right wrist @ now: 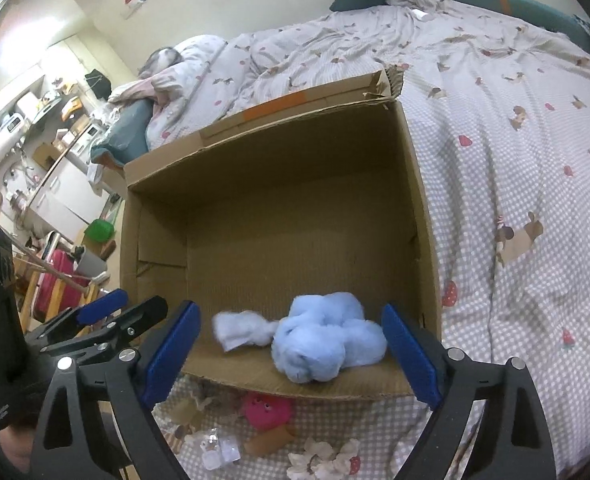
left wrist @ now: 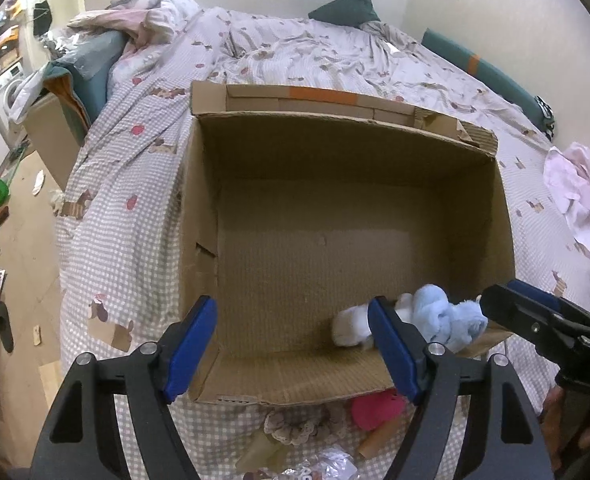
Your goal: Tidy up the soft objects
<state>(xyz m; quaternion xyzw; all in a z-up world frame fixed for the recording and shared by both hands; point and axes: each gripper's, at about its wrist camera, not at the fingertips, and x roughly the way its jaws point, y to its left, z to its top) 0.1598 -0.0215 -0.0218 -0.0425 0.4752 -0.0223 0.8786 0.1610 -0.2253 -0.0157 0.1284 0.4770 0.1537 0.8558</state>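
Blue plush toy point(right wrist: 327, 340) lies in the cardboard box point(right wrist: 419, 216), long axis 3-to-9, white end at 9. Both tongs, left point(left wrist: 295, 344) and right point(right wrist: 295, 352), gape wide, holding nothing.

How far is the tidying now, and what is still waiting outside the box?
Done: the blue plush toy lies inside the cardboard box. In hand: nothing; the left gripper and right gripper are both open. Left: the pink soft item and the lace piece on the bed.

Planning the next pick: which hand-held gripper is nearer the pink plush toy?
Left. The pink plush toy lies just under its right finger; the right hand-held gripper hangs farther off, over the box.
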